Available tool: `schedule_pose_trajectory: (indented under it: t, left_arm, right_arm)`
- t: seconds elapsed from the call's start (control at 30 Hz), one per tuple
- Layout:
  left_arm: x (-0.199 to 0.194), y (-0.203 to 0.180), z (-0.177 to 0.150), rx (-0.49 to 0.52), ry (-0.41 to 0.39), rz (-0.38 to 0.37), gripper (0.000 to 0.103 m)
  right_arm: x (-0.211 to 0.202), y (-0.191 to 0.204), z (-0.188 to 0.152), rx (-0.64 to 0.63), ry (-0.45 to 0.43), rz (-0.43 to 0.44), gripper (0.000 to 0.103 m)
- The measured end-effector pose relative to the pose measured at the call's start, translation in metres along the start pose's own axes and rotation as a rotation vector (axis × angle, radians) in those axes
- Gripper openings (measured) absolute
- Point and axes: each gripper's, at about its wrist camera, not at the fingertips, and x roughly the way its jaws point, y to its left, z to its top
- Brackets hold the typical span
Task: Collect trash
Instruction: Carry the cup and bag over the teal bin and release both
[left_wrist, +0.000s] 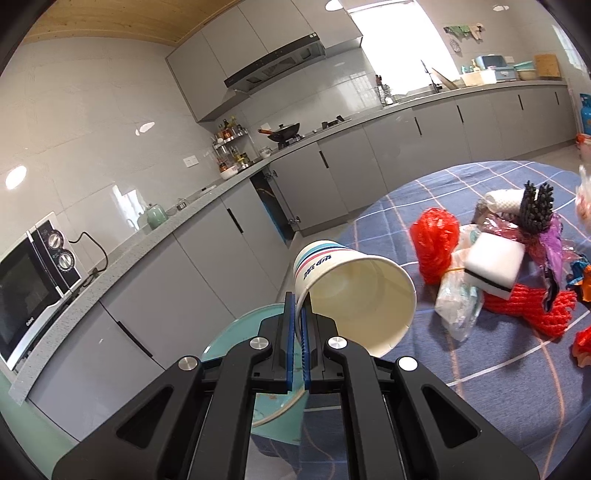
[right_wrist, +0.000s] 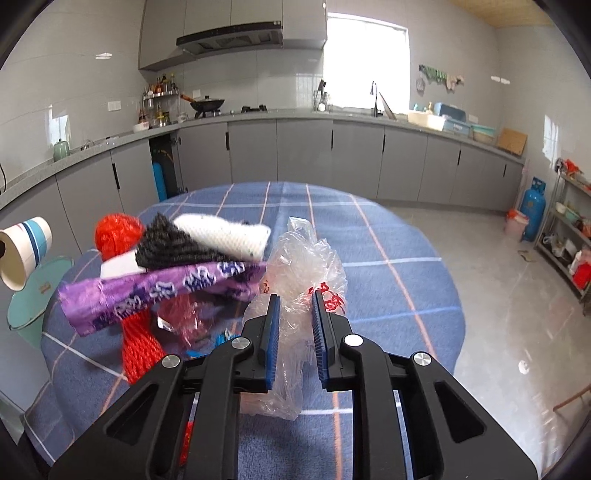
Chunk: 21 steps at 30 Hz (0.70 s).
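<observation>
My left gripper (left_wrist: 298, 306) is shut on the rim of a striped paper cup (left_wrist: 354, 291), held tilted in the air over a teal bin (left_wrist: 236, 332) beside the table; the cup (right_wrist: 22, 251) also shows at the left edge of the right wrist view. My right gripper (right_wrist: 295, 302) has a crumpled clear plastic bag (right_wrist: 306, 258) with red print pinched between its blue pads. To its left lies a trash pile: a purple wrapper (right_wrist: 159, 291), red netting (right_wrist: 118, 229), a dark scrubber (right_wrist: 170, 243) and white foam netting (right_wrist: 225, 234).
The round table wears a blue checked cloth (right_wrist: 388, 295). A white sponge (left_wrist: 495, 262) and more red netting (left_wrist: 528, 306) lie in the pile. Grey kitchen cabinets (left_wrist: 207, 266) run behind the table, with a microwave (left_wrist: 33, 280) on the counter. A blue gas cylinder (right_wrist: 532, 210) stands on the floor at right.
</observation>
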Motion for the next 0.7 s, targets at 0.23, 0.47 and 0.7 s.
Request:
schedule_pose_trajectory:
  t: [0.23, 0.47, 0.7]
  left_arm:
    - [0.001, 0.020, -0.003, 0.013, 0.008, 0.054, 0.003]
    - [0.009, 0.043, -0.006, 0.002, 0.026, 0.108, 0.003]
    - [0.017, 0.067, -0.008, -0.024, 0.045, 0.154, 0.003]
  right_arm:
    - [-0.023, 0.019, 0.027, -0.042, -0.073, 0.036, 0.017]
    - [-0.032, 0.052, 0.050, -0.086, -0.113, 0.113, 0.017]
    - [-0.030, 0.086, 0.064, -0.125, -0.135, 0.171, 0.017]
